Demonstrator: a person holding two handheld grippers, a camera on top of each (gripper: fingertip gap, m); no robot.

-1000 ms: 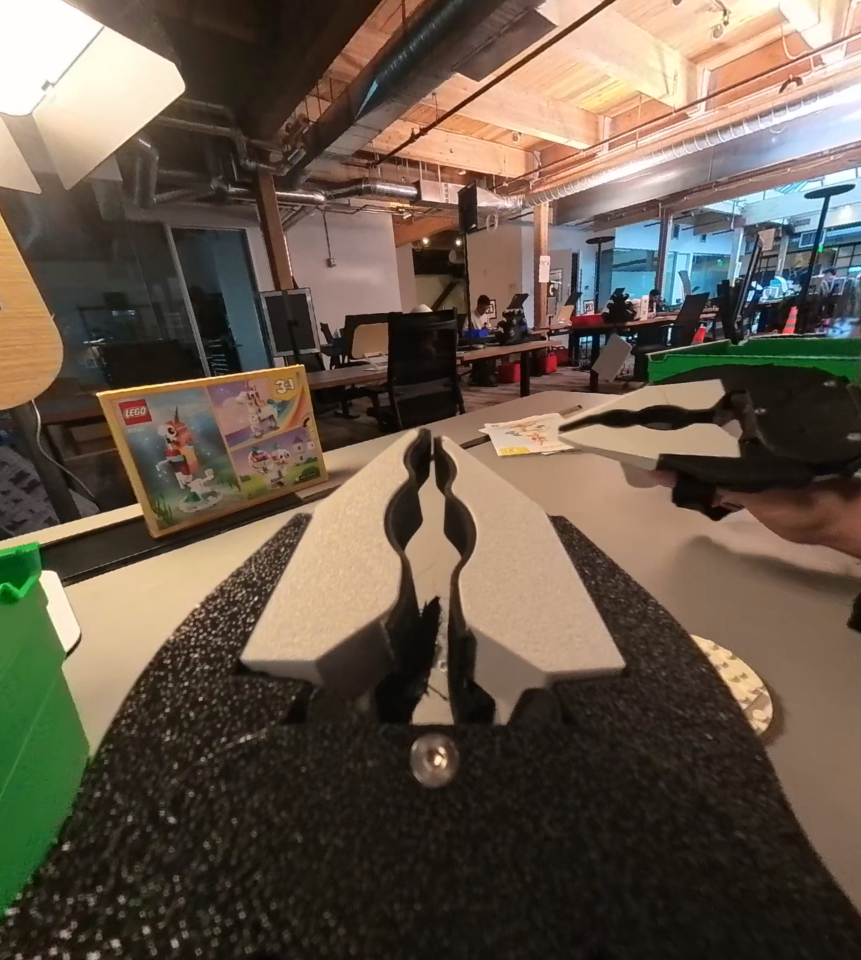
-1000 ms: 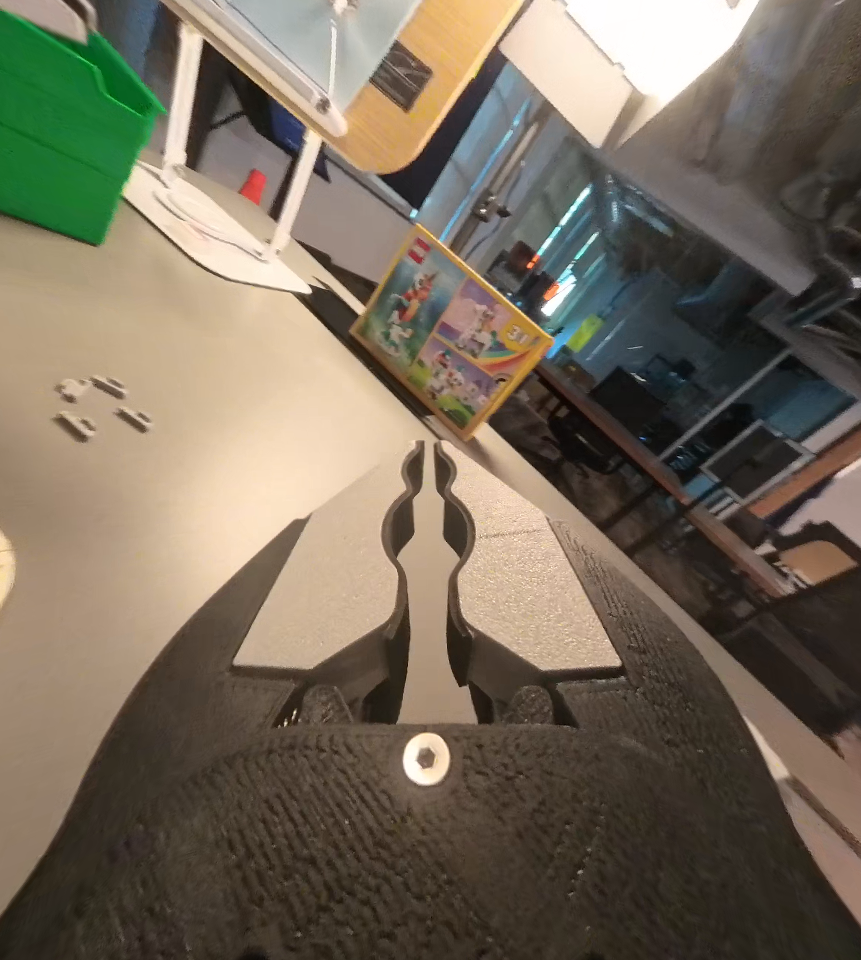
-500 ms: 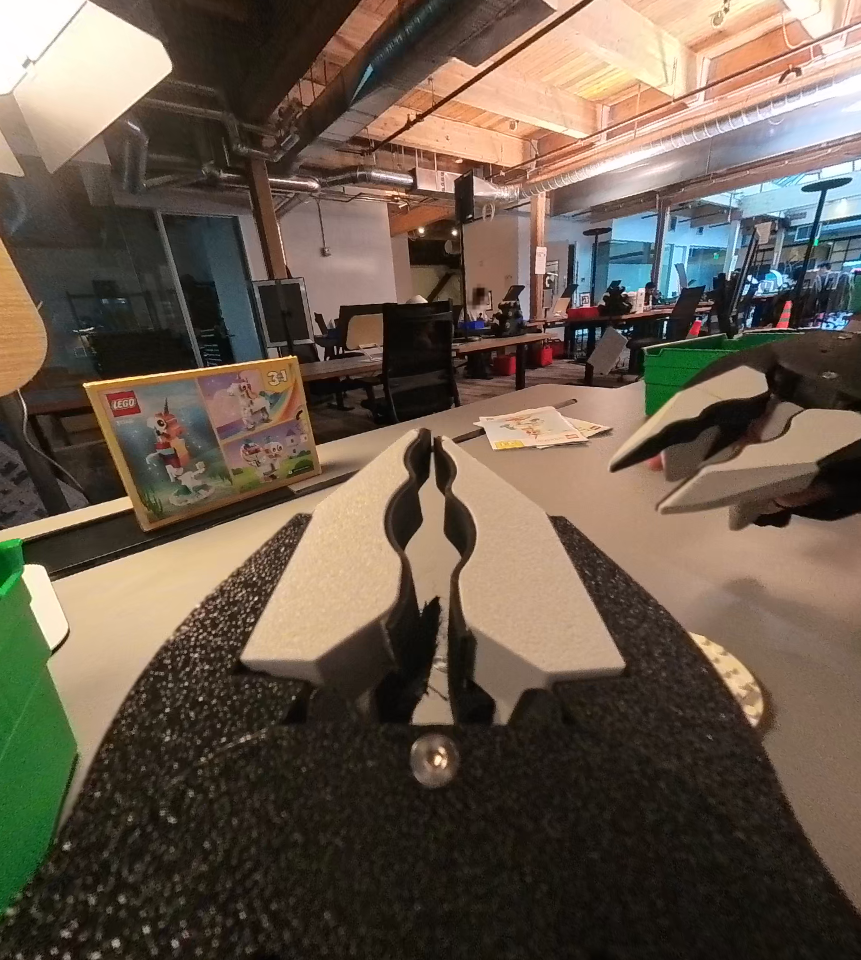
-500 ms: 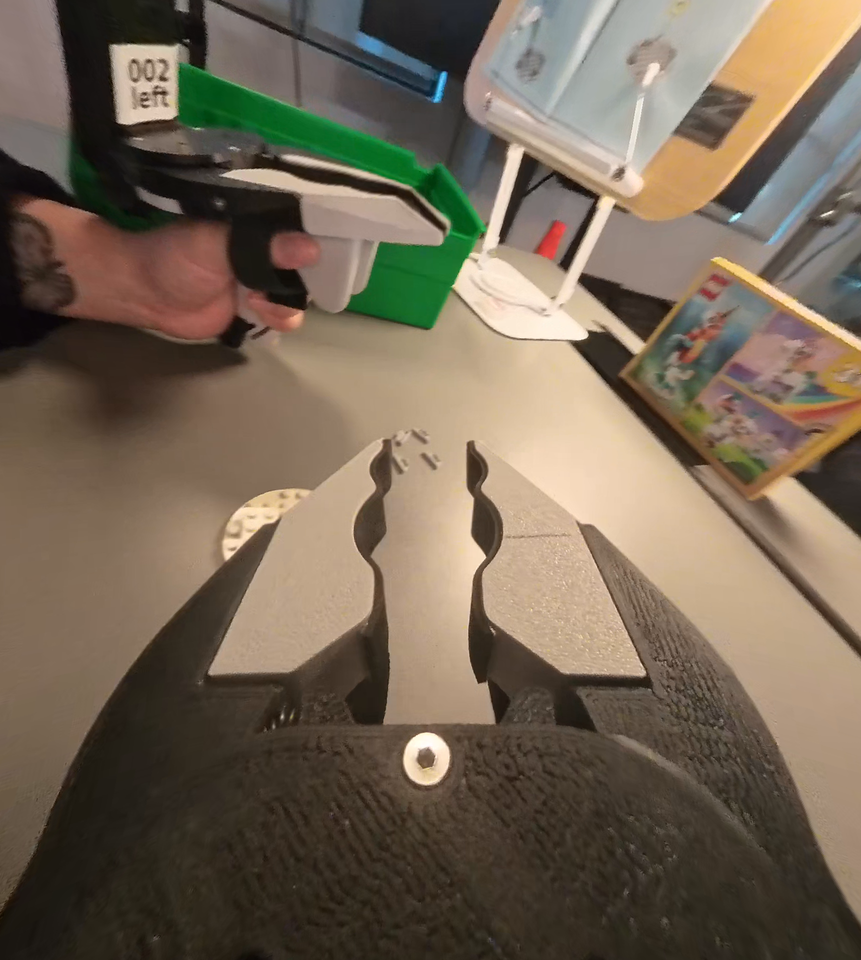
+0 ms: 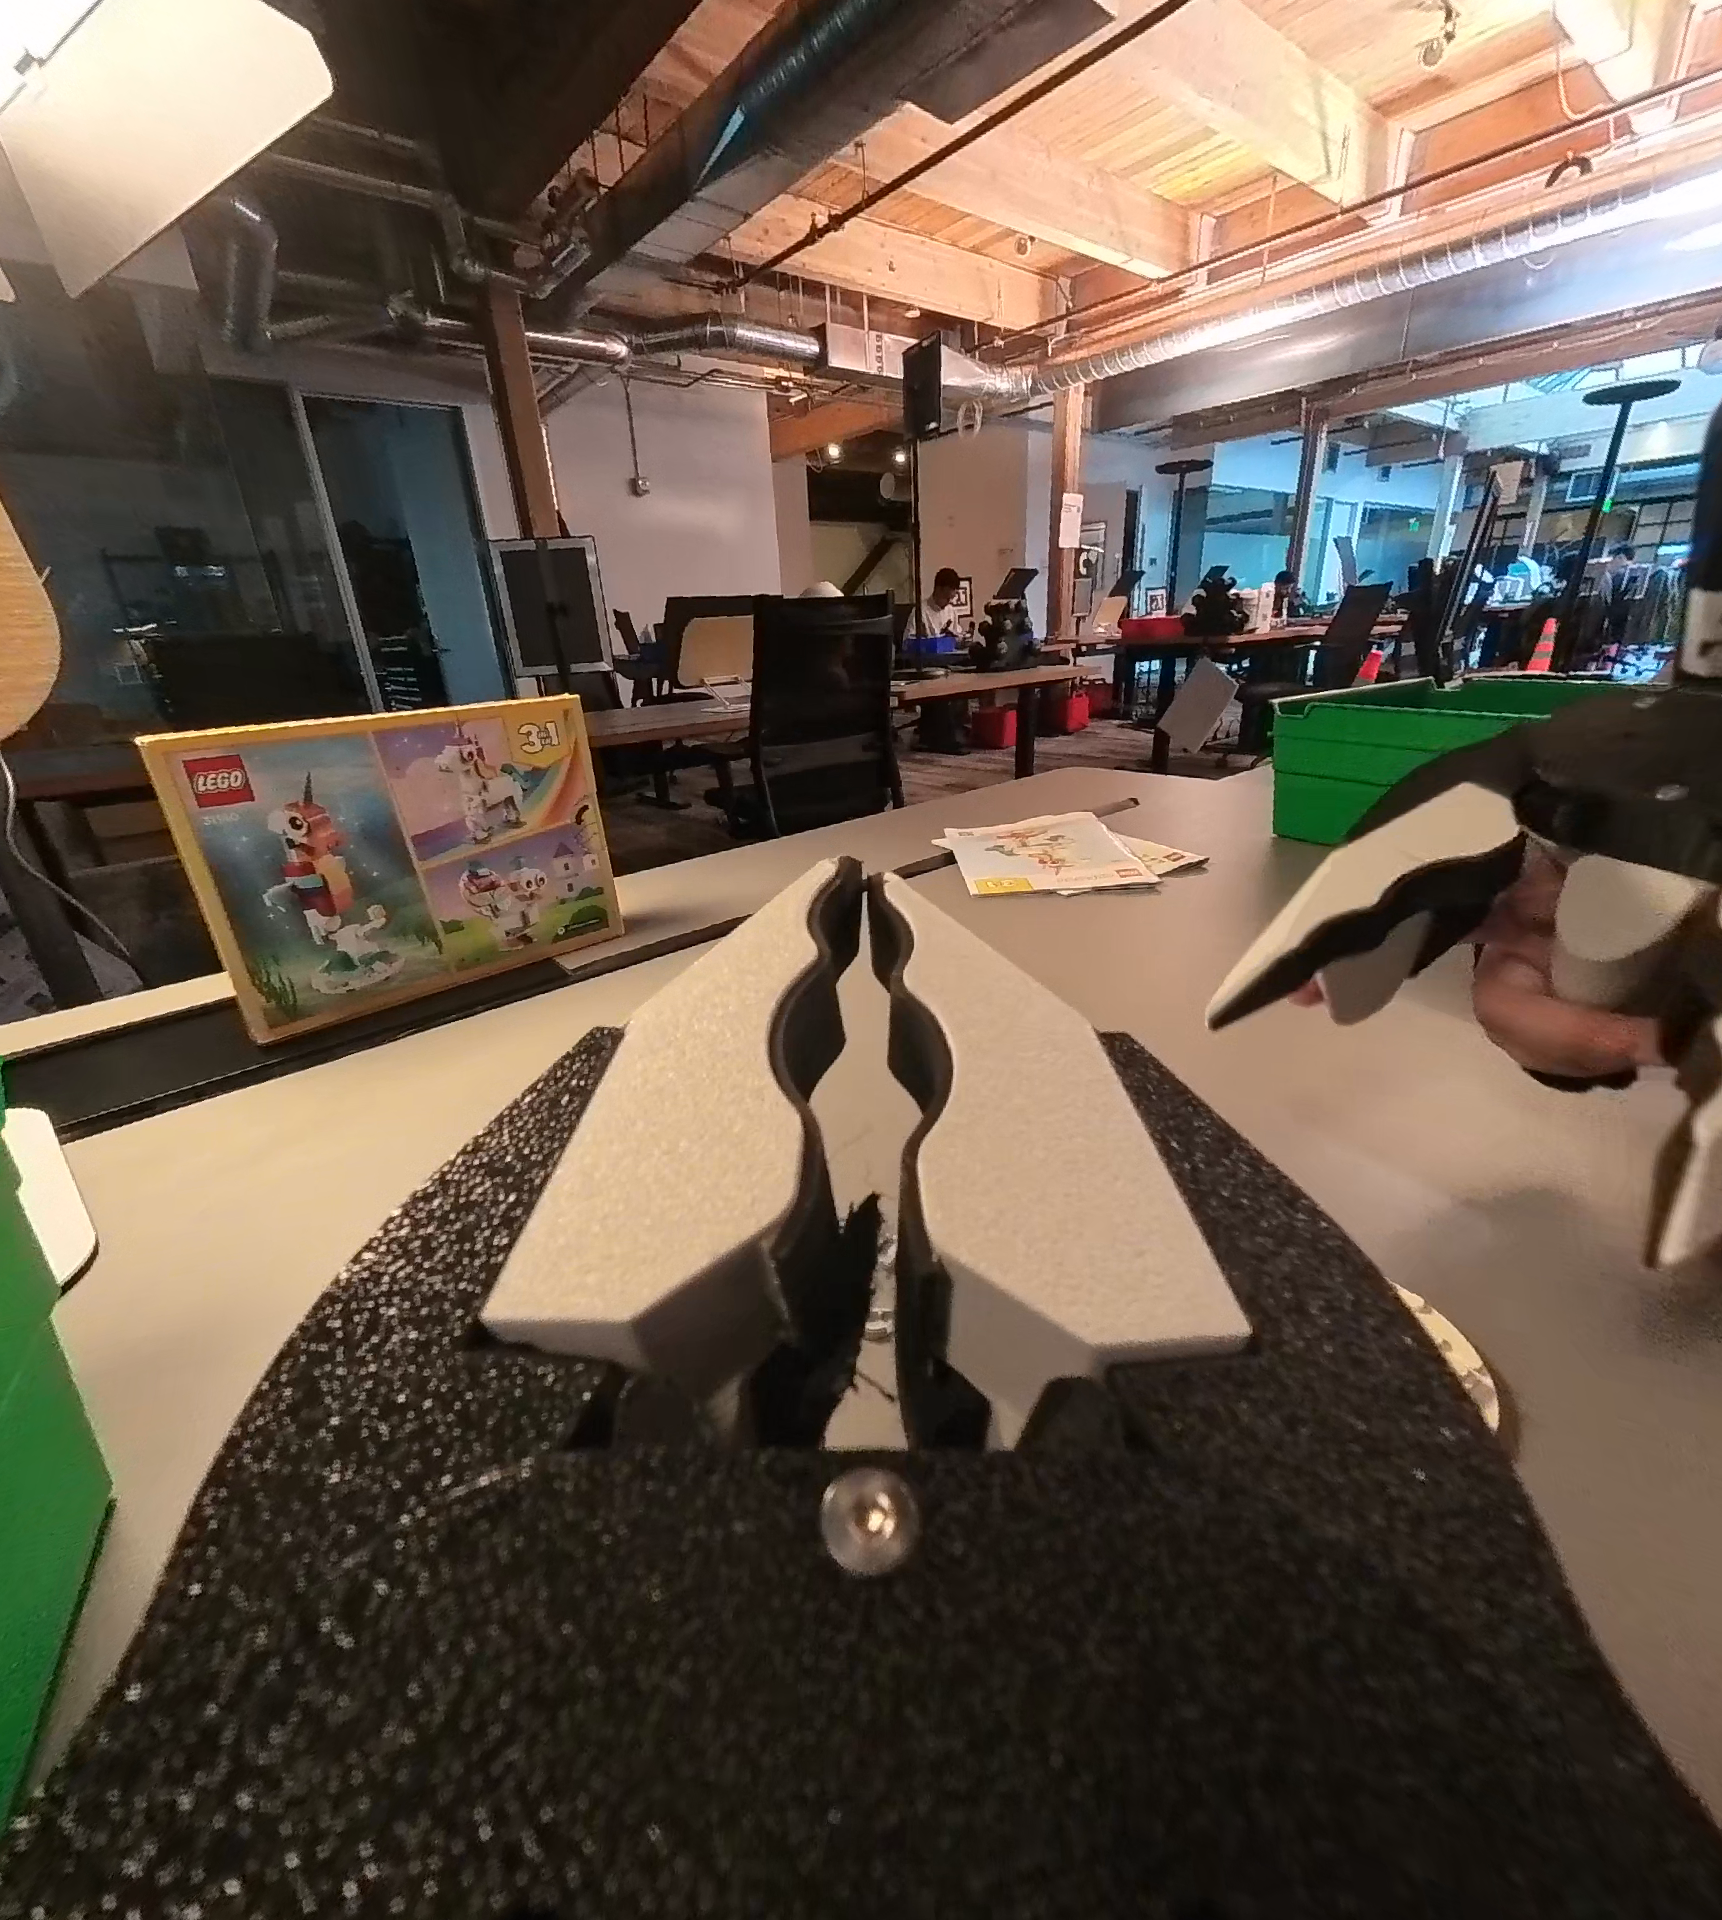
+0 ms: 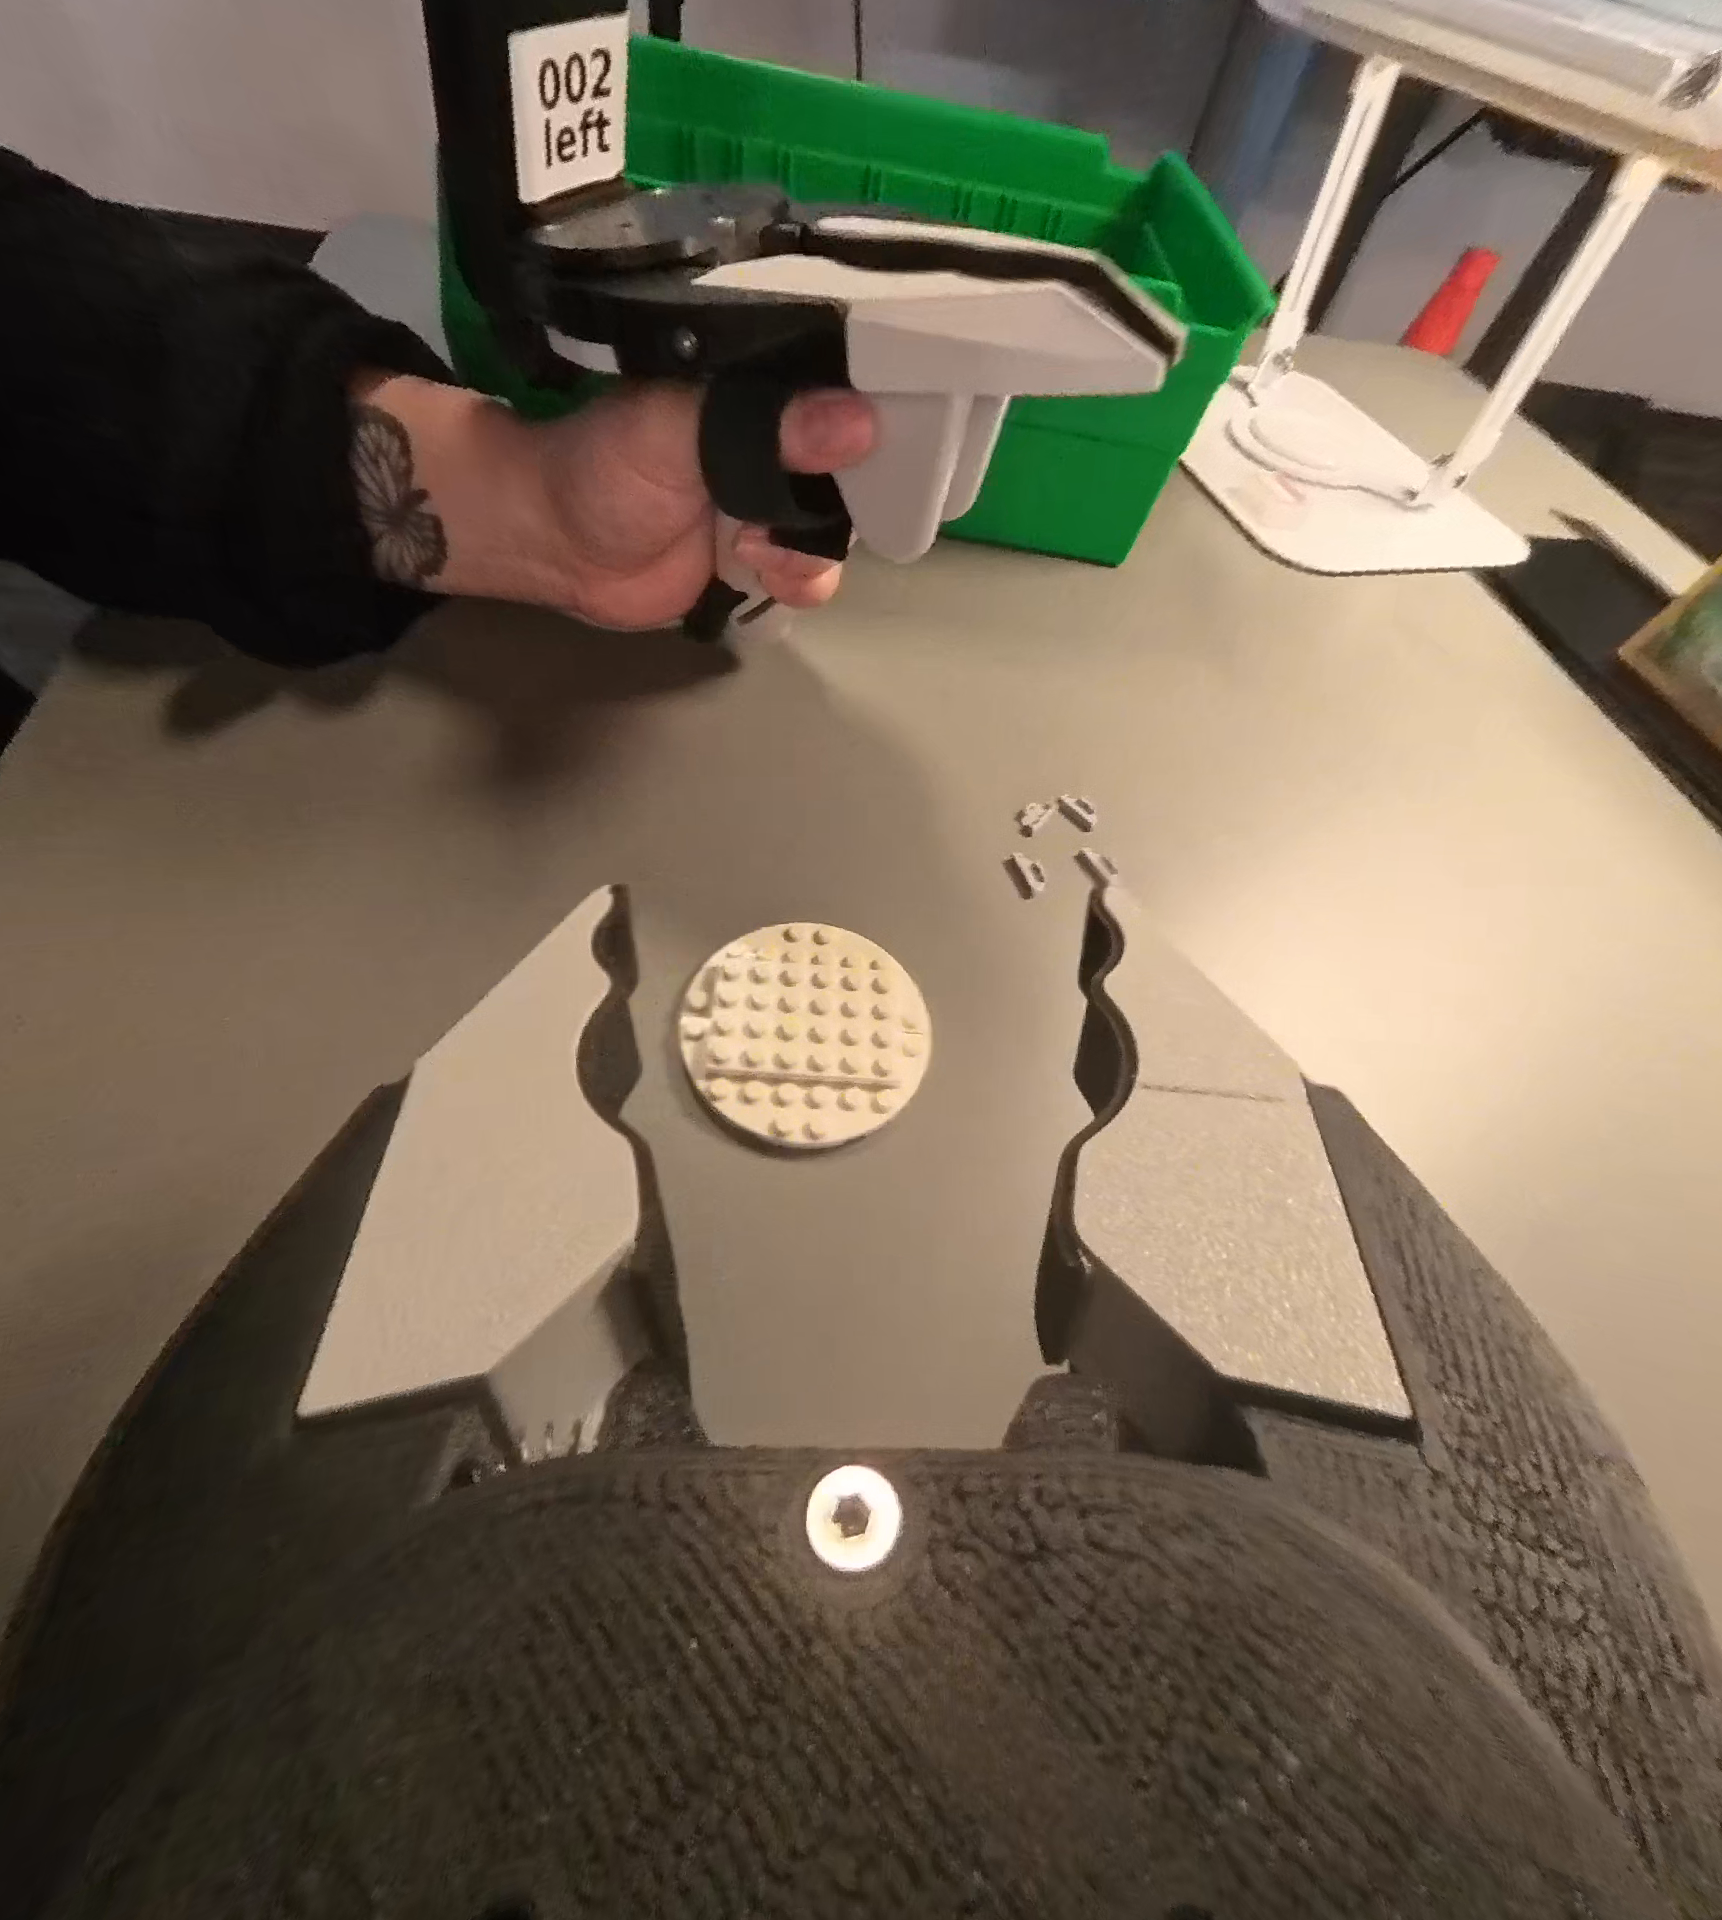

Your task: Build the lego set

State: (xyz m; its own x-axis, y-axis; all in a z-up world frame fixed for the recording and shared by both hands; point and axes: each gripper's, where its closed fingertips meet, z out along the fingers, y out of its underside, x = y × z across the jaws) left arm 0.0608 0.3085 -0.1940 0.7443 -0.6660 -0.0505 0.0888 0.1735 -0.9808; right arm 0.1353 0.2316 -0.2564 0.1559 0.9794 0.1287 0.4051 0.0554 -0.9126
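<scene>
The right gripper [image 6: 852, 914] is released, its jaws spread wide, and it hangs above the grey table [image 6: 1356, 987] pointing down at the round studded lego plate [image 6: 803, 1034], which appears between the two fingers with a gap on each side and lies flat on the table. Four small grey lego pieces [image 6: 1056, 854] lie loose on the table just beyond the plate, near the tip of the right-hand finger. The left gripper [image 5: 855, 883] is clenched, its jaws pressed together at the tips with nothing between them; a hand [image 6: 618, 509] holds it above the table, on the far side of the plate from the right gripper. A green bin [image 6: 1075, 312] stands behind the left gripper, farther from the plate. The lego box [image 5: 381, 868] stands upright at the table edge, well apart from the plate, and an instruction booklet [image 5: 1054, 862] lies flat to one side of the box.
</scene>
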